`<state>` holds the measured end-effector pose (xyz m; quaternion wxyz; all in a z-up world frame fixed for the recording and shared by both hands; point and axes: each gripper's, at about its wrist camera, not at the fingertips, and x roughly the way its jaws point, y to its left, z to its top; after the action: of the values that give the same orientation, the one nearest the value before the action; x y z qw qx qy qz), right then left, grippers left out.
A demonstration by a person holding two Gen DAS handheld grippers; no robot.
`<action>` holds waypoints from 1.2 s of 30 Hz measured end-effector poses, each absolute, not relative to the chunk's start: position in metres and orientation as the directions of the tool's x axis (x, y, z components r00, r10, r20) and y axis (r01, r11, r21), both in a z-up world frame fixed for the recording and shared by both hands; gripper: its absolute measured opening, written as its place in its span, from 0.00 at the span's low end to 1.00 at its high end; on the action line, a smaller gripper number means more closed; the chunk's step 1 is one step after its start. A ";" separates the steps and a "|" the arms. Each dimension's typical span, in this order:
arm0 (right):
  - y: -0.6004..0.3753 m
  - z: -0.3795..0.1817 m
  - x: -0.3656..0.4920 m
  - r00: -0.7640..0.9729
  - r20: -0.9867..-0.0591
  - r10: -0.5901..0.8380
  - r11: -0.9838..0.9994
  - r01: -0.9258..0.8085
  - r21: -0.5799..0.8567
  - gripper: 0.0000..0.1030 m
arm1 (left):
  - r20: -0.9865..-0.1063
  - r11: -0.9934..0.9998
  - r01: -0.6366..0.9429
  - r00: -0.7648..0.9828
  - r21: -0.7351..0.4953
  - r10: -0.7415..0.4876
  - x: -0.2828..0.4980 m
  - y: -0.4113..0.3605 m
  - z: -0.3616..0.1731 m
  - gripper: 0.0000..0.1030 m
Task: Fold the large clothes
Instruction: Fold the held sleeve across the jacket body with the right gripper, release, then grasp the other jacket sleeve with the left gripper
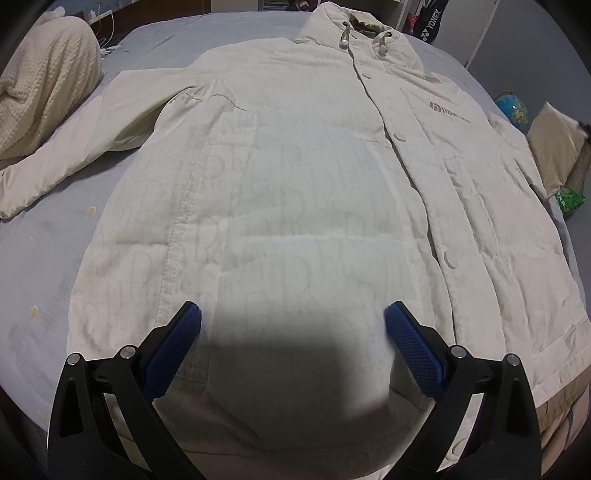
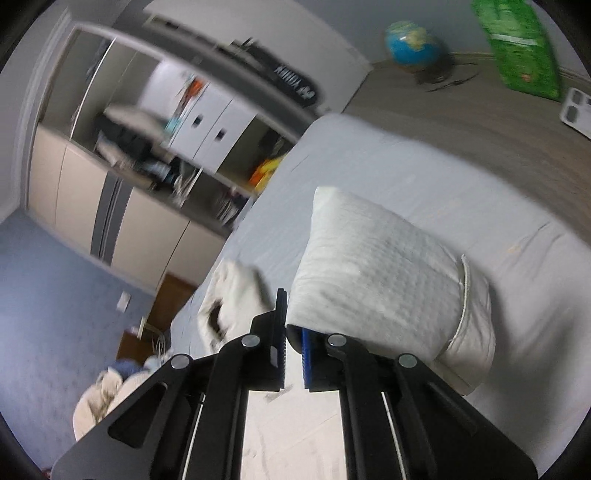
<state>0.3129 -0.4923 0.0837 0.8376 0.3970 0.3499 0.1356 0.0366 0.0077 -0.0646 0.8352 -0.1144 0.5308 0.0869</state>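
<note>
A cream hooded jacket [image 1: 295, 177] lies spread face up on a bed with a pale grey-blue sheet [image 1: 37, 266], its hood toward the far end and its hem nearest the left wrist camera. Its placket is snapped shut, two drawcords hang at the collar, and a grey logo [image 1: 448, 110] marks the chest. One sleeve [image 1: 74, 147] stretches out flat toward the left of that view. Beside that sleeve sits a bundled cream waffle-knit blanket [image 1: 44, 85]. Off the far side of the bed are a globe [image 1: 513, 109] and a green package [image 1: 569, 199] on the floor; a black Yonex bag [image 1: 430, 20] hangs beyond the hood.

The left hand-held gripper [image 1: 293, 317] hovers over the jacket's lower front with its jaws wide apart, blue pads [image 1: 412, 347] clear of the fabric, nothing between them.

In the blurred right wrist view, the right hand-held gripper [image 2: 293, 332] is clamped tight on the cuff end of the jacket's other sleeve [image 2: 376, 280], which stands lifted off the sheet. Past it are an open wardrobe [image 2: 155, 147] and white drawers [image 2: 210, 129].
</note>
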 end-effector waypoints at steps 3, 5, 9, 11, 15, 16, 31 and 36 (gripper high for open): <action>-0.454 0.092 0.311 0.684 -0.495 0.536 0.670 0.012 0.742 0.03 | -0.903 0.956 -0.272 0.430 -0.112 0.017 0.036 0.009 -0.064 0.94; -0.431 0.093 0.304 0.663 -0.501 0.556 0.676 -0.011 0.737 0.03 | -0.898 0.953 -0.278 0.439 -0.123 0.012 0.035 0.010 -0.064 0.94; -0.380 0.089 0.294 0.608 -0.512 0.607 0.680 -0.063 0.731 0.03 | -0.884 0.943 -0.295 0.467 -0.152 0.004 0.035 0.014 -0.061 0.94; -0.353 0.084 0.284 0.573 -0.522 0.632 0.684 -0.095 0.723 0.03 | -0.876 0.936 -0.310 0.483 -0.169 0.002 0.034 0.016 -0.060 0.94; -0.306 0.072 0.267 0.498 -0.556 0.665 0.703 -0.168 0.691 0.03 | -0.860 0.919 -0.348 0.511 -0.187 0.019 0.033 0.022 -0.056 0.94; -0.297 0.069 0.263 0.483 -0.566 0.669 0.708 -0.181 0.682 0.03 | -0.855 0.912 -0.364 0.517 -0.189 0.029 0.032 0.025 -0.055 0.94; -0.202 -0.010 0.224 0.282 -0.834 0.475 0.854 -0.377 0.359 0.05 | -0.854 0.901 -0.407 0.512 -0.149 0.090 0.033 0.027 -0.057 0.94; -0.224 -0.005 0.207 0.280 -0.813 0.510 0.832 -0.400 0.384 0.44 | -0.854 0.902 -0.406 0.512 -0.144 0.094 0.032 0.027 -0.056 0.94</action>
<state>0.2070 -0.2244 -0.0052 0.7983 0.0523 0.5279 0.2851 0.0320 0.0270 -0.0560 0.8536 -0.1653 0.4717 0.1465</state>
